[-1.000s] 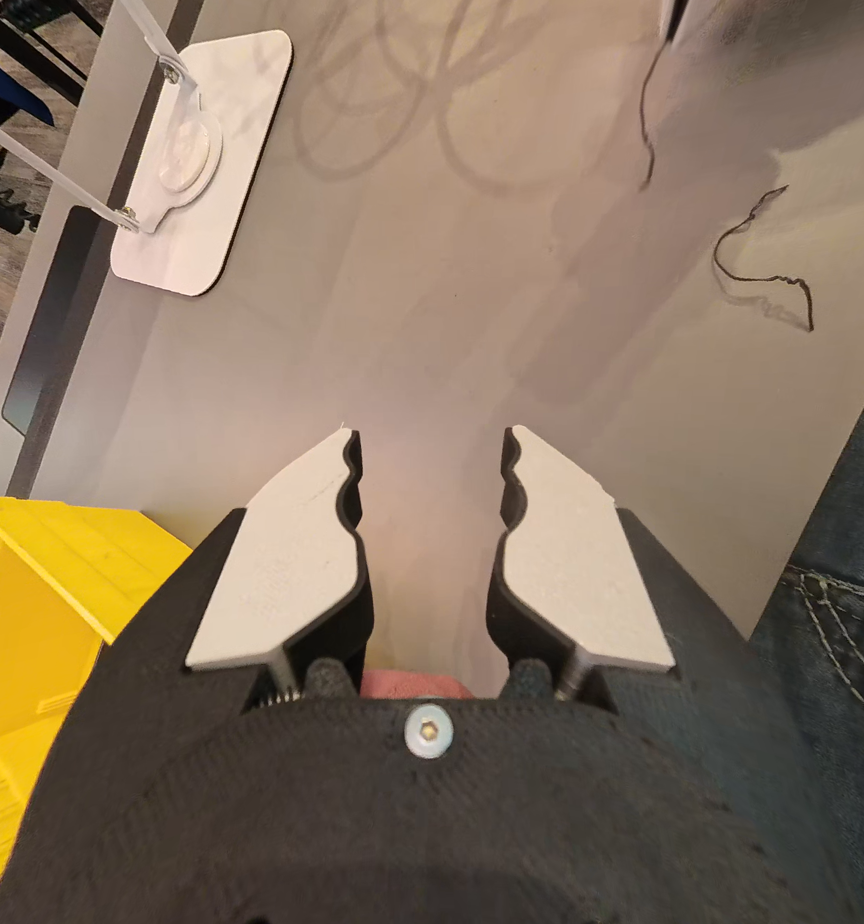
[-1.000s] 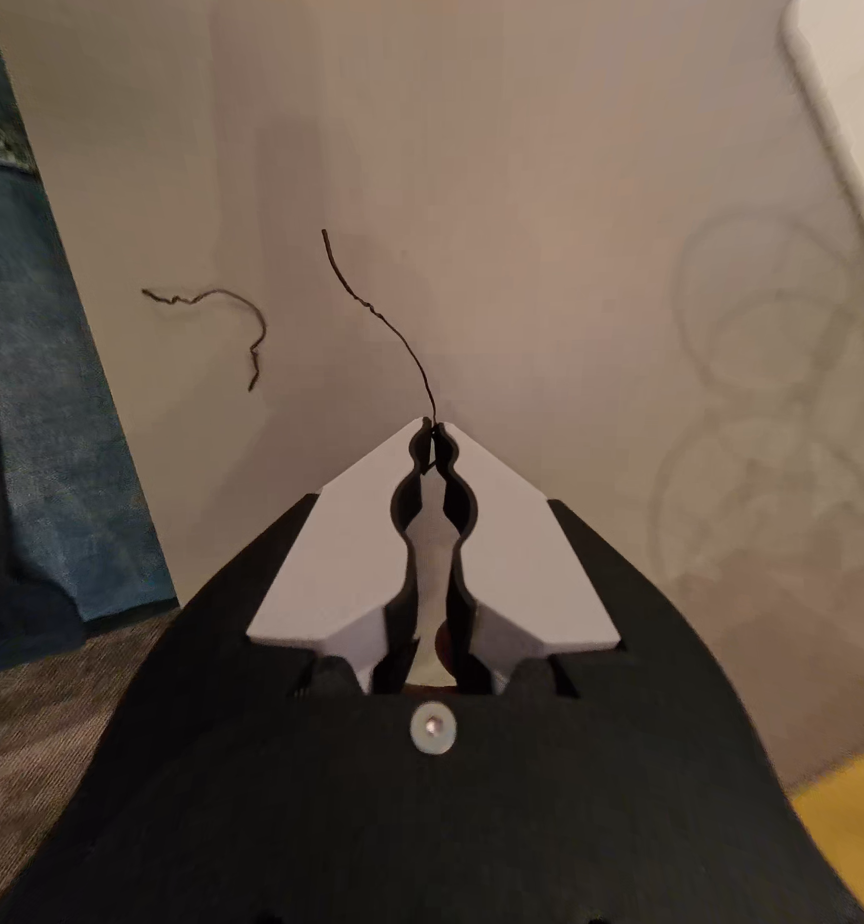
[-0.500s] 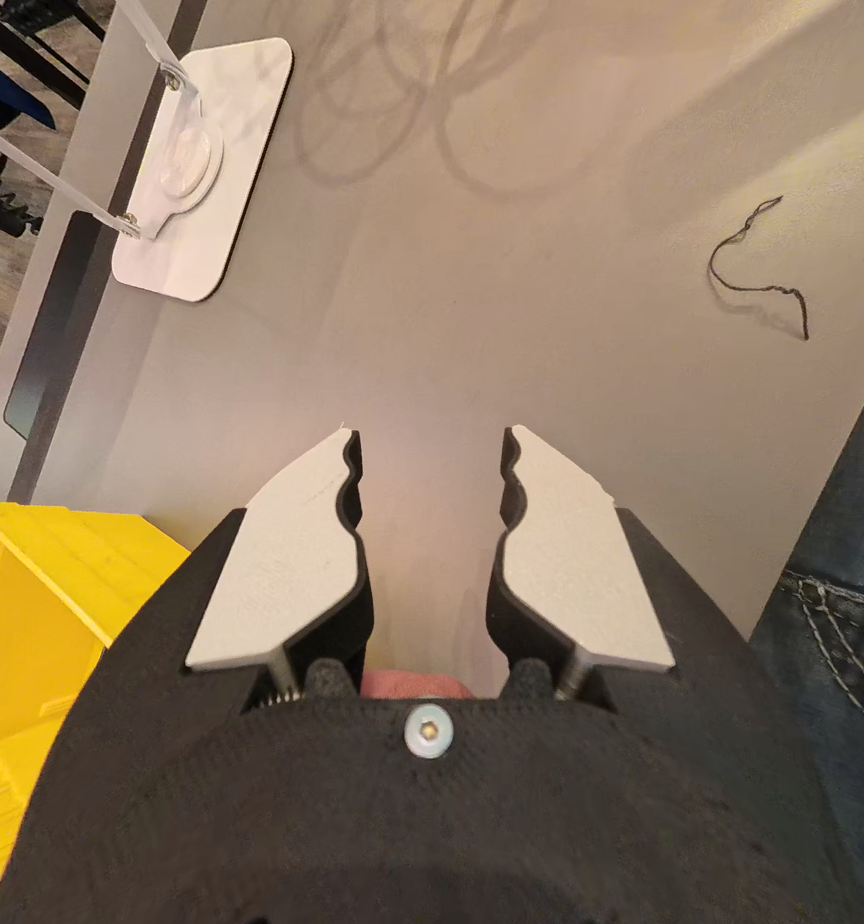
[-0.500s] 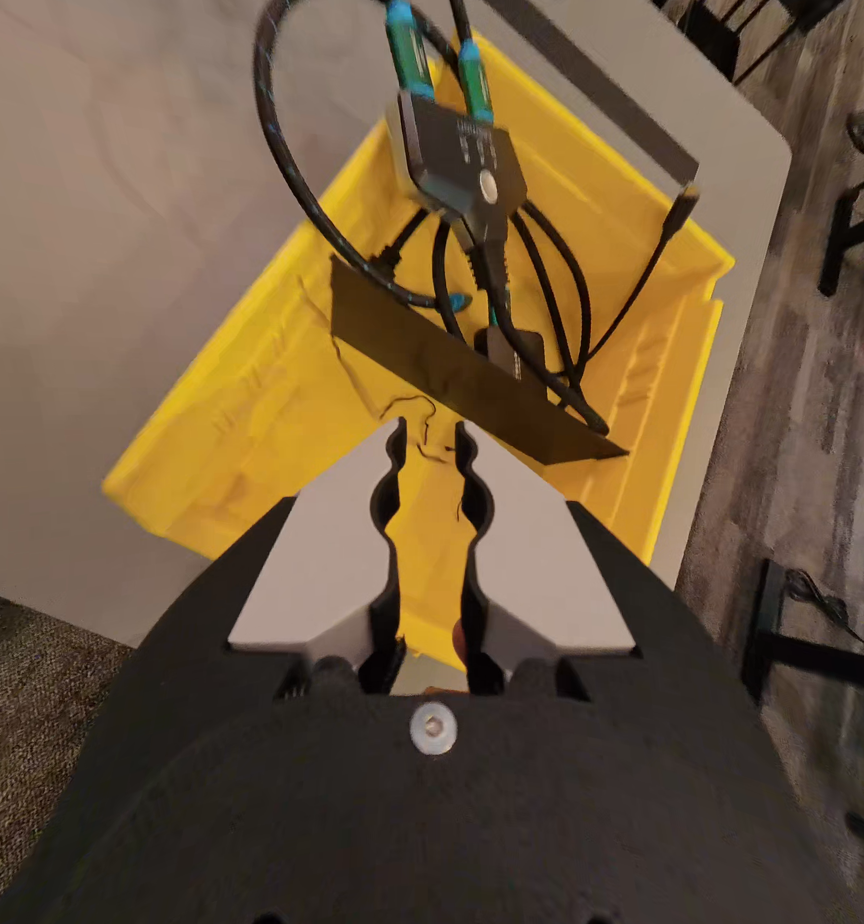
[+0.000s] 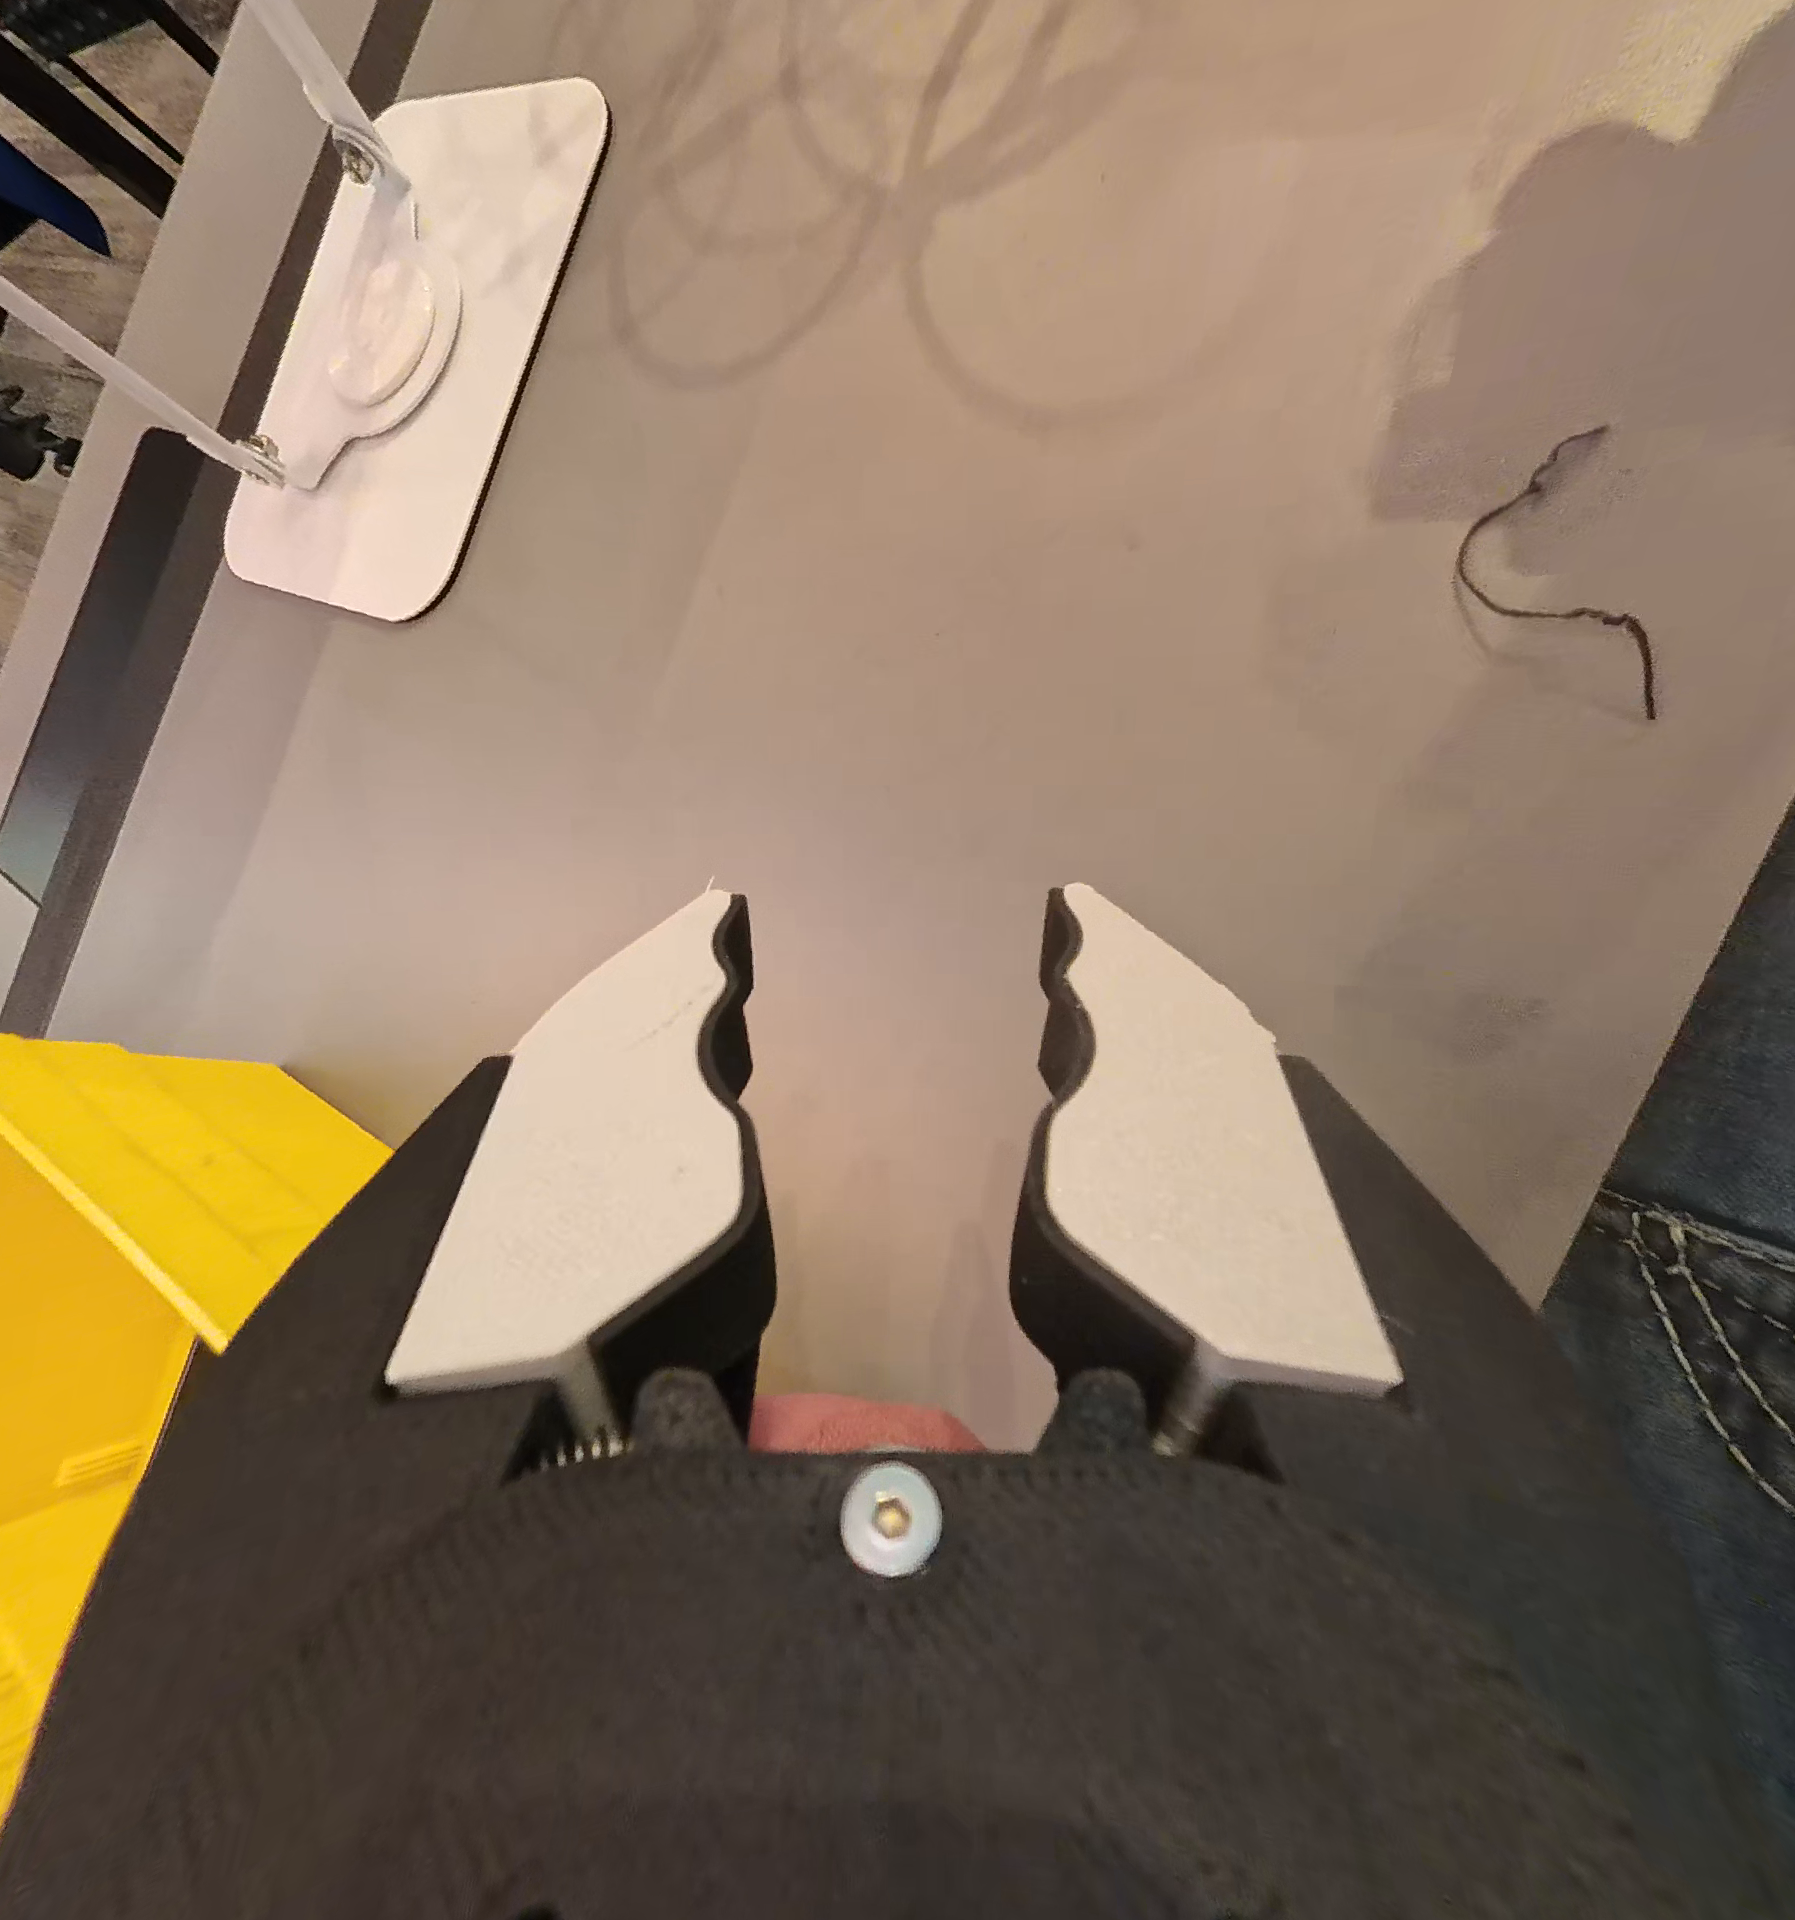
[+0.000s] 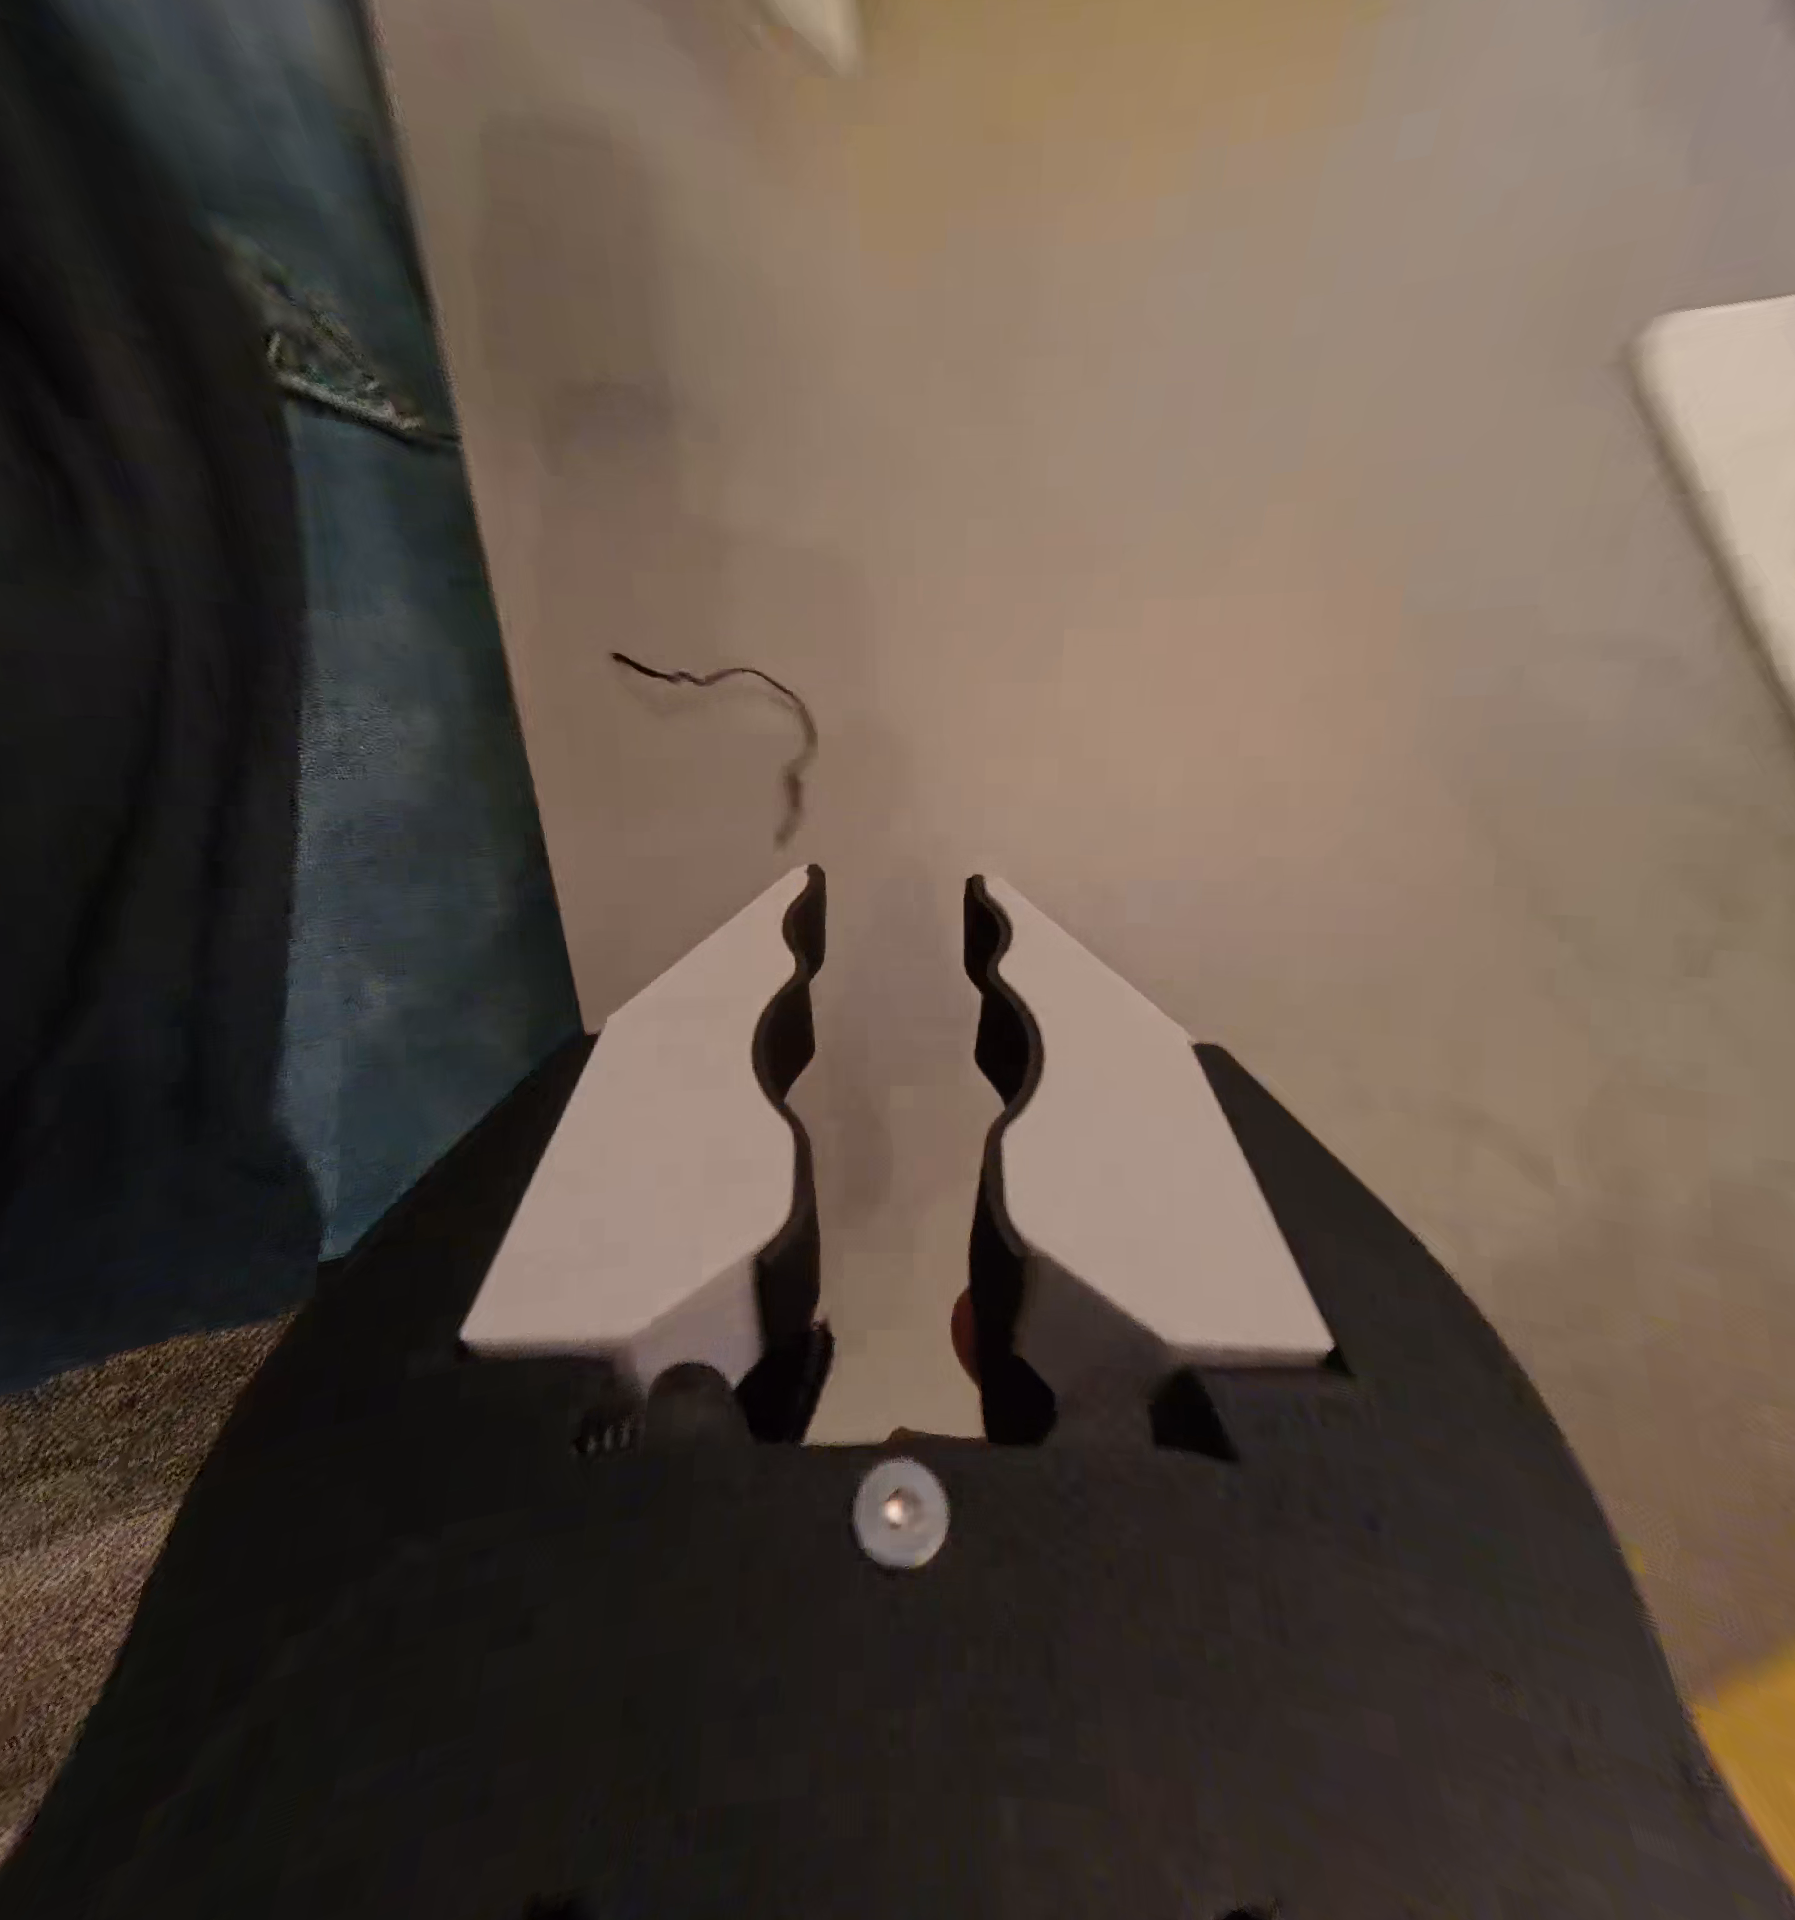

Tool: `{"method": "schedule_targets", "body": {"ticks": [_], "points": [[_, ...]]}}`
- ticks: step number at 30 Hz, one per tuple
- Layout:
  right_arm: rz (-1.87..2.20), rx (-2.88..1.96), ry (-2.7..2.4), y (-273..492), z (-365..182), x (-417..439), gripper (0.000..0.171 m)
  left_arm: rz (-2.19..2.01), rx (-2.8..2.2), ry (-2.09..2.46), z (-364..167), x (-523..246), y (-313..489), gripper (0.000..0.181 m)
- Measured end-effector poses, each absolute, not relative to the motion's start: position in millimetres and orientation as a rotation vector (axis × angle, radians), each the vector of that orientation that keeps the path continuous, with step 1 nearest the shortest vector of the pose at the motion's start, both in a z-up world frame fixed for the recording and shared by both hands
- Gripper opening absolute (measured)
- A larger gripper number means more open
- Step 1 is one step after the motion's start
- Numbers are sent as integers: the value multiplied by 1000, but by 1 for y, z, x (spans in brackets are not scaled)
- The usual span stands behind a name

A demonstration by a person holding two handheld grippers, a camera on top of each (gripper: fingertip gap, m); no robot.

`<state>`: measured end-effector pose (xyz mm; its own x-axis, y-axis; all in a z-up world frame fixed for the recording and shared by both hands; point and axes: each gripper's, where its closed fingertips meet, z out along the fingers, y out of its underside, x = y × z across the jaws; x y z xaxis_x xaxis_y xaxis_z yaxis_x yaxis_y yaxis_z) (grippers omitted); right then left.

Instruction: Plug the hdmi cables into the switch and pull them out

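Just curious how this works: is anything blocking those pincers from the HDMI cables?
No cables or switch show here. The open left gripper and right gripper face bare table; only a thin thread lies nearby.

A thin dark thread (image 5: 1537,592) lies on the grey table (image 5: 872,675) near a white plate (image 5: 405,343).

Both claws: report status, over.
Left claw open, empty. Right claw open, empty. Switch and HDMI cables out of view. One loose black thread on the table.
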<state>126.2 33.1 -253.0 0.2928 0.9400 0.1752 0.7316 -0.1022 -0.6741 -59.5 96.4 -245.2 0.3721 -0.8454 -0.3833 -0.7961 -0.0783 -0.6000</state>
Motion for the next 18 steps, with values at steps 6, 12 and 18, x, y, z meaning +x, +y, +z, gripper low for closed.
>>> {"method": "schedule_targets", "body": {"ticks": [6,12,18], "points": [[446,-1942,-1632,23,-319,76,18,-89,-1881,1409,-247,-70,93,53],[414,-1964,-1603,27,-322,75,0,-95,-1883,1414,-249,-68,94,53],[418,-1875,-1410,44,-268,100,0,-81,-1871,1401,-242,-69,94,53]]}}
